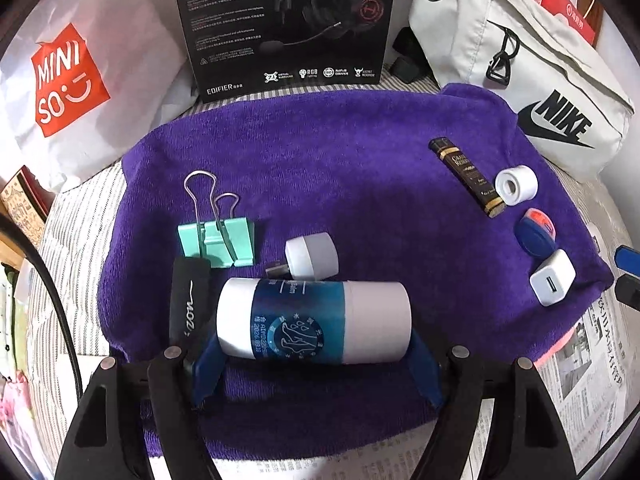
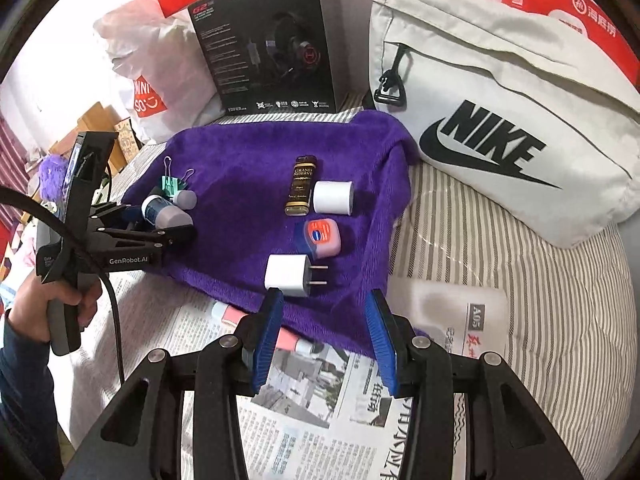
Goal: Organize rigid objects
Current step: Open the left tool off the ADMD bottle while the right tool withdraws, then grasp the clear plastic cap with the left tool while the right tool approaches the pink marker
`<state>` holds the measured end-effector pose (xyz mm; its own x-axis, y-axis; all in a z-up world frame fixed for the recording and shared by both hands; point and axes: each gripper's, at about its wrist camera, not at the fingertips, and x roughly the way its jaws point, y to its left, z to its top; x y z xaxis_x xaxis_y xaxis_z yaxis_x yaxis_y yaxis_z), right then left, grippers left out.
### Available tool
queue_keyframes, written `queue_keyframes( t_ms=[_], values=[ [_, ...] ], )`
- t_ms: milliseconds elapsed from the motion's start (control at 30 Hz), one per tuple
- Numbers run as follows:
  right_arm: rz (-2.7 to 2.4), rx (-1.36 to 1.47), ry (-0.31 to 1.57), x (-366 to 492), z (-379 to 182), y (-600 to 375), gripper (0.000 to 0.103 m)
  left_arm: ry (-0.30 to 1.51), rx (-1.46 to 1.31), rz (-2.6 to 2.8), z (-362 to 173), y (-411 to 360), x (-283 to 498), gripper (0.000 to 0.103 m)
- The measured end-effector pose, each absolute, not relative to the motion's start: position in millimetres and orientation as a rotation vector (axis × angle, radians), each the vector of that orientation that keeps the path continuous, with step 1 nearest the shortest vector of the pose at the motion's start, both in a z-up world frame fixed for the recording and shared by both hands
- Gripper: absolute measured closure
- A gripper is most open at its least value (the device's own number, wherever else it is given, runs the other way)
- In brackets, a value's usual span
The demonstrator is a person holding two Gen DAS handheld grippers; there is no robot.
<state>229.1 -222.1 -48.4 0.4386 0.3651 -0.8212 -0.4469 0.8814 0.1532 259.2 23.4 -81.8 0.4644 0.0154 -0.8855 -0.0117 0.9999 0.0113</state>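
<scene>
Only the right wrist view showed the white charger's (image 2: 289,275) prongs near the right gripper (image 2: 322,340), jaws apart, while the left gripper (image 1: 316,354) clamped a smooth cylindrical bottle (image 1: 314,322) over the fuzzy purple towel (image 1: 352,152).

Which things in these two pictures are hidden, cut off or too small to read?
- Pink tube: right wrist view, mostly behind the right gripper finger and under the purple towel.
- Black pouch: left wrist view, lower end behind the left gripper and bottle.
- Headset box: top cut off by the frame edge; small print unreadable.
</scene>
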Motion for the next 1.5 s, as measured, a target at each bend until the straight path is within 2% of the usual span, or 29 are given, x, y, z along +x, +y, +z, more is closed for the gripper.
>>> queue_keyframes(
  t_ms=[233,333,733,1200,1233,1333,1500],
  values=[
    [0.499,-0.078,0.998,215.6,-44.1,-230.9,0.06,1.092,-0.039,0.018,-72.2,24.6,246.4,0.026],
    [0.487,-0.08,0.994,207.0,-42.8,-234.1,0.059,1.077,-0.05,0.01,-62.7,23.2,237.3,0.021],
    [0.476,-0.057,1.007,166.8,-44.4,-243.9,0.059,1.049,-0.046,-0.015,-47.0,6.4,187.1,0.02],
    [0.438,-0.005,1.023,137.7,-64.4,-269.6,0.059,0.999,-0.071,-0.051,-76.3,-20.3,175.1,0.02],
    [0.433,-0.001,1.022,135.3,-67.0,-272.1,0.059,0.998,-0.072,-0.052,-78.7,-21.1,176.8,0.021],
    [0.426,0.001,1.028,130.5,-74.5,-276.6,0.059,0.99,-0.087,-0.041,-83.8,-21.1,180.1,0.035],
    [0.428,0.026,1.053,129.0,-89.0,-282.9,0.059,0.981,-0.043,-0.026,-86.3,-29.2,183.5,0.043]
  ],
)
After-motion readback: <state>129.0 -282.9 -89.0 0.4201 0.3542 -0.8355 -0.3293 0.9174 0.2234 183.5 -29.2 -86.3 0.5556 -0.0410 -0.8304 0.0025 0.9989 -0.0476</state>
